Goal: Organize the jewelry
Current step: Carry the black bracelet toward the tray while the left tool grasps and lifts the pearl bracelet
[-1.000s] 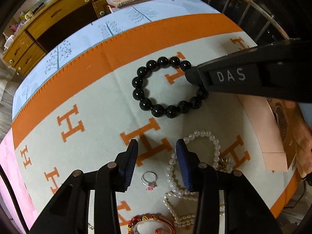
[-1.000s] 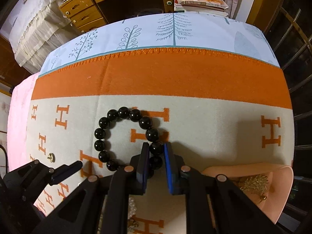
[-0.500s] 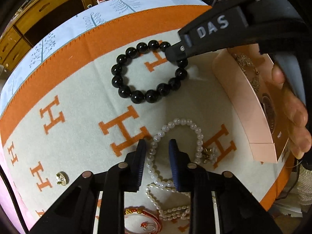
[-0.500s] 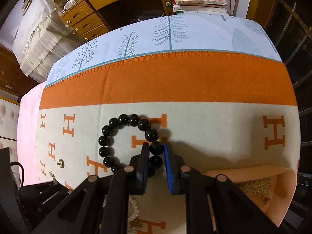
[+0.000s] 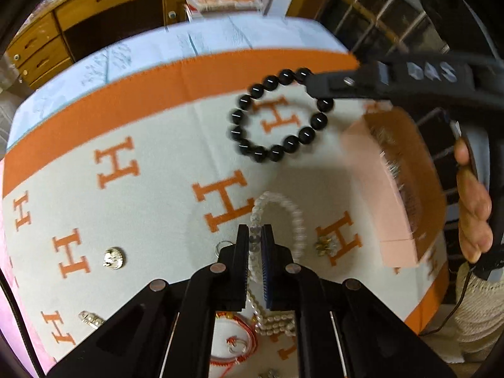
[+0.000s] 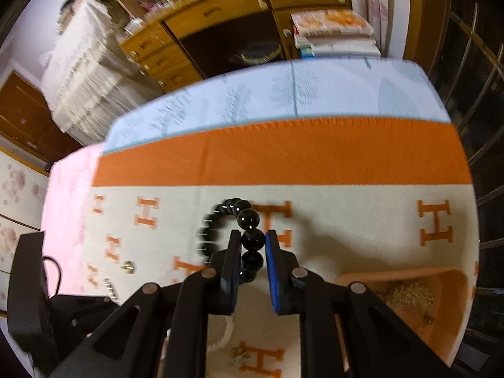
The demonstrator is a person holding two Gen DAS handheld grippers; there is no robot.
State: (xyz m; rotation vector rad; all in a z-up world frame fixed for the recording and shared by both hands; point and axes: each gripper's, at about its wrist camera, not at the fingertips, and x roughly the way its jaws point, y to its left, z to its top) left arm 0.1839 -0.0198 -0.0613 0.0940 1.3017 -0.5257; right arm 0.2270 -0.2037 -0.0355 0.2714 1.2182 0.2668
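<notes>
Above blanket, R gripper has lifted black bracelet.

We noted a cream blanket with orange H letters and a broad orange band. Beyond it lay a pale blue cloth printed with grey-blue trees. The bracelet was glossy black; the necklace was white pearl. The box was peach-pink. The left gripper and right gripper were black, with blue pads seen on the right one.
</notes>
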